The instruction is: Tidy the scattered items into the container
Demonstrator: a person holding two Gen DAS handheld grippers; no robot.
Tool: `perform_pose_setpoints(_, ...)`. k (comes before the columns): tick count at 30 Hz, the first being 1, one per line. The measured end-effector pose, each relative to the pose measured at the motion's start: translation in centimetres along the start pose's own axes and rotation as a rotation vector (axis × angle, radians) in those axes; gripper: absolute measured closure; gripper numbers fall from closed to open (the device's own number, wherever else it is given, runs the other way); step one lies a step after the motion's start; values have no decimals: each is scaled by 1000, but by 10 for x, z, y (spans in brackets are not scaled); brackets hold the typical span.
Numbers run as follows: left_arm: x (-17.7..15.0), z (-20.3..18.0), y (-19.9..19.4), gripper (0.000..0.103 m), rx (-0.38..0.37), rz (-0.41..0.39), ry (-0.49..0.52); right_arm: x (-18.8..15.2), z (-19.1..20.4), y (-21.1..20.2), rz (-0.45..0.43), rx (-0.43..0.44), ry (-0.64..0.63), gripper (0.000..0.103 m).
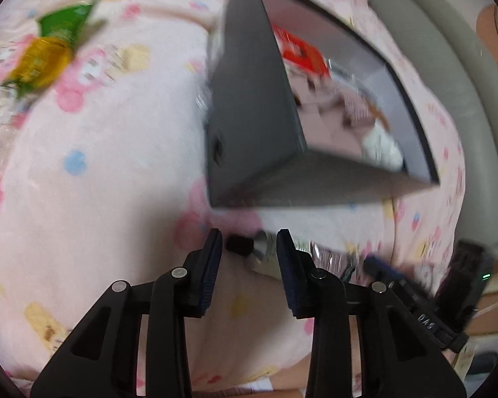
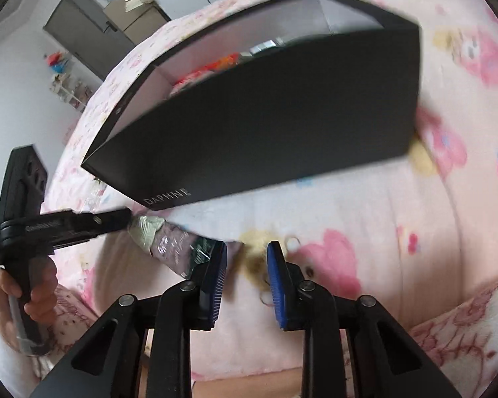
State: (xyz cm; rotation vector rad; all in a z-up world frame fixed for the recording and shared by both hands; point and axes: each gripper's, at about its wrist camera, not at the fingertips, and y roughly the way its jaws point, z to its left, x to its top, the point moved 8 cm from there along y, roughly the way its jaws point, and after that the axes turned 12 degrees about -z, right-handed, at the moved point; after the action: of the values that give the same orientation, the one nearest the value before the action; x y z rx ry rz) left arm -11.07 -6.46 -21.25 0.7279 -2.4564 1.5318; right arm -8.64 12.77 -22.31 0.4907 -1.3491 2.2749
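Pink fleece printed with cartoon figures covers the bed (image 1: 116,165) where we work, a gripper in each hand. A dark grey box (image 1: 255,106) marked DAPHNE stands open on the blanket, and we see a red packet (image 1: 298,53) and other blurred items already inside it. In the left wrist view, a green and yellow wrapped sweet (image 1: 46,53) lies well apart from the box, toward the far left edge of the bed. Just beside the box's near corner lies a crinkled silver and purple packet (image 2: 169,242), with a small black item (image 1: 239,244) at its end. Our left gripper (image 1: 249,243) hangs over that spot with its blue-padded fingers (image 1: 212,265) apart, the black item and the packet's end between their tips; whether the pads touch them we cannot tell. Seen from the right wrist, a hand (image 2: 33,285) holds the left gripper by its handle, its fingertips at the packet's silver end. Our right gripper (image 2: 247,255) stands parted with nothing between the fingers, its left pad just beside the packet's dark green end. Both views are blurred.
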Motion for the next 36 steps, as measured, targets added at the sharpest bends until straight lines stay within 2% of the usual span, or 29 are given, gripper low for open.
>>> perform_pose_setpoints(2,4,6,-1,66,17,-17,-27,-1,-10,3,28,35,72,81)
perform_pose_setpoints(6,-3,7,16,65,46,42,1,-6,18,9,13,112,46,81)
perform_pose_setpoints(8,-8,-3,17,66,6,69,24,-16,32,13,19,142,28,81)
perform_pose_setpoints(10,-16,-13,16,59,-22,93,53,-20,35,14,26,131,5,79)
perform_pose_setpoints(12,-20,-19,10,59,-24,88,95,-19,34,16,15,105,-3,79)
perform_pose_setpoints(16,-20,-21,2,59,-60,81,59,-16,27,9,0,102,16,78)
perform_pose_setpoints(19,-22,-20,13,59,3,76,58,-14,23,12,7,81,12,76)
perform_pose_setpoints(21,-24,-22,29,57,4,113,51,-11,24,24,29,67,42,72)
perform_pose_setpoints(22,-28,-24,32,52,1,122,55,-8,19,24,29,77,69,72)
perform_pose_setpoints(25,-30,-36,20,51,-9,80,111,-4,17,16,14,77,47,72)
perform_pose_setpoints(29,-38,-56,-11,52,-129,30,149,0,19,-15,-41,121,49,72)
perform_pose_setpoints(32,-43,-75,-28,52,-161,-18,249,9,21,-41,-88,135,20,72)
perform_pose_setpoints(36,-38,-75,-39,52,-189,-33,288,16,17,-51,-124,112,-22,72)
